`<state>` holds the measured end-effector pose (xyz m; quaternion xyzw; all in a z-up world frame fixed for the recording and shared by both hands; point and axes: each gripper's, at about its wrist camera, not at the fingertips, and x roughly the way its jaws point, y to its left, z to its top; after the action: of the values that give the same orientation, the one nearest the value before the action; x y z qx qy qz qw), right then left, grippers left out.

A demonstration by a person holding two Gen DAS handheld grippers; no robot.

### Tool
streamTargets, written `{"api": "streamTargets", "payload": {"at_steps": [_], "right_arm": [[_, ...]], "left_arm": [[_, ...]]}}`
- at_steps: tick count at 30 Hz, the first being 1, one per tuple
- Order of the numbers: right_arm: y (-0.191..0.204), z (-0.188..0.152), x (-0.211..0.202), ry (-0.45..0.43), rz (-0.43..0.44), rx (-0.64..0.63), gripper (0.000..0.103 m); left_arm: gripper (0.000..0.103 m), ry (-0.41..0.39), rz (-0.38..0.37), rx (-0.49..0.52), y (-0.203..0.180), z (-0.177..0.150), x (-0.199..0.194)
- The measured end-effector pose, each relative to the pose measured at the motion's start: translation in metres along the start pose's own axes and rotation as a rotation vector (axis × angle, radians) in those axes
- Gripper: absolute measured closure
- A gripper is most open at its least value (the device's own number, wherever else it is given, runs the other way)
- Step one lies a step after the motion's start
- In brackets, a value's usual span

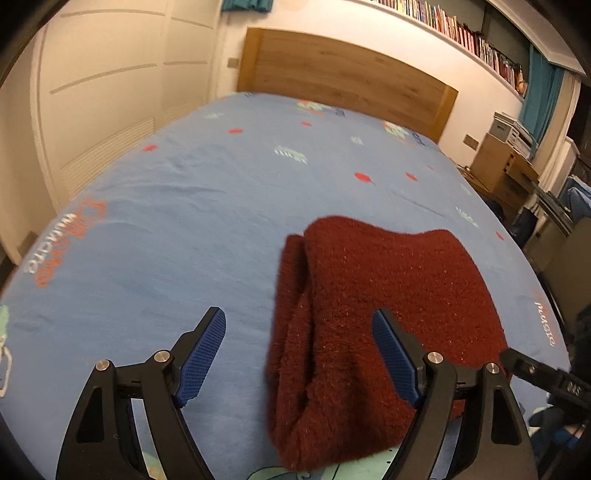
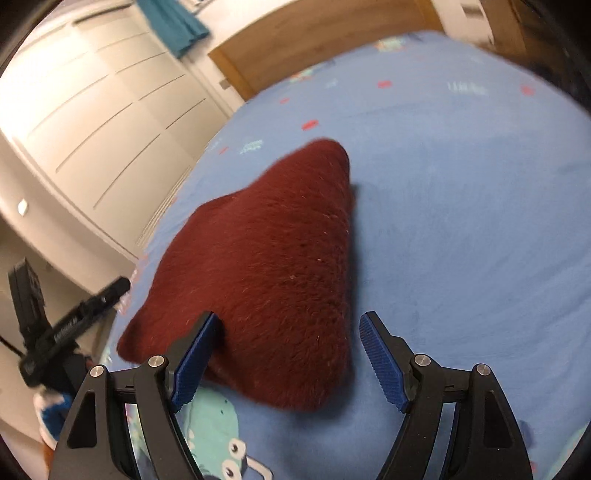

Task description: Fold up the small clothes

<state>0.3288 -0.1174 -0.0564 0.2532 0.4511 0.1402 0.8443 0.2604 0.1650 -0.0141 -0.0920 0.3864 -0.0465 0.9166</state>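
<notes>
The left claw [image 1: 299, 354] stands with its blue pads wide apart and holds nothing; its right pad is over the near part of the dark red knitted garment [image 1: 373, 332], while its left pad is over bare sheet. The right claw [image 2: 288, 360] is also spread wide and empty, its left pad at the near edge of the garment. The garment lies folded in a thick bundle on the bed [image 1: 184, 221], near its front edge, on a blue printed sheet. Behind the bed stands a wooden headboard [image 1: 343, 77], and above it a shelf of books [image 1: 461, 33].
</notes>
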Motion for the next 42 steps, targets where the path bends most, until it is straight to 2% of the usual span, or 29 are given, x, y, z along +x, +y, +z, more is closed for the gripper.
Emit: {"api": "streamTargets", "payload": {"at_steps": [4, 10, 13, 18, 23, 27, 28, 29, 31, 37, 42], "right_arm": [[-0.004, 0.006, 0.028, 0.059, 0.039, 0.031, 0.022], [0.010, 0.002, 0.061, 0.162, 0.041, -0.042, 0.024], [0.017, -0.002, 0.064, 0.180, 0.034, -0.103, 0.026], [0.017, -0.003, 0.056, 0.189, 0.046, -0.141, 0.030], [0.008, 0.002, 0.056, 0.189, 0.078, -0.125, 0.030], [-0.002, 0.005, 0.058, 0.192, 0.117, -0.093, 0.031], [-0.004, 0.006, 0.058, 0.192, 0.129, -0.084, 0.032], [-0.005, 0.007, 0.057, 0.189, 0.143, -0.074, 0.034], [-0.010, 0.010, 0.050, 0.175, 0.167, -0.061, 0.040], [-0.013, 0.027, 0.014, 0.090, 0.207, -0.061, 0.046], [-0.024, 0.048, -0.039, 0.010, 0.212, -0.093, 0.047]], "left_arm": [[0.026, 0.035, -0.047, -0.003, 0.007, 0.000, 0.016], [0.026, 0.075, -0.100, 0.009, 0.013, 0.001, 0.028], [0.026, 0.101, -0.116, 0.007, 0.016, -0.002, 0.037], [0.025, 0.146, -0.190, -0.032, 0.023, -0.014, 0.049], [0.024, 0.195, -0.307, -0.075, 0.030, -0.013, 0.066], [0.025, 0.228, -0.444, -0.180, 0.048, -0.011, 0.080], [0.032, 0.233, -0.487, -0.221, 0.055, -0.011, 0.082], [0.044, 0.236, -0.555, -0.274, 0.061, -0.011, 0.084], [0.054, 0.227, -0.642, -0.320, 0.065, -0.008, 0.079], [0.058, 0.155, -0.713, -0.282, 0.047, 0.015, 0.049], [0.058, 0.125, -0.765, -0.262, 0.017, 0.031, 0.034]]}}
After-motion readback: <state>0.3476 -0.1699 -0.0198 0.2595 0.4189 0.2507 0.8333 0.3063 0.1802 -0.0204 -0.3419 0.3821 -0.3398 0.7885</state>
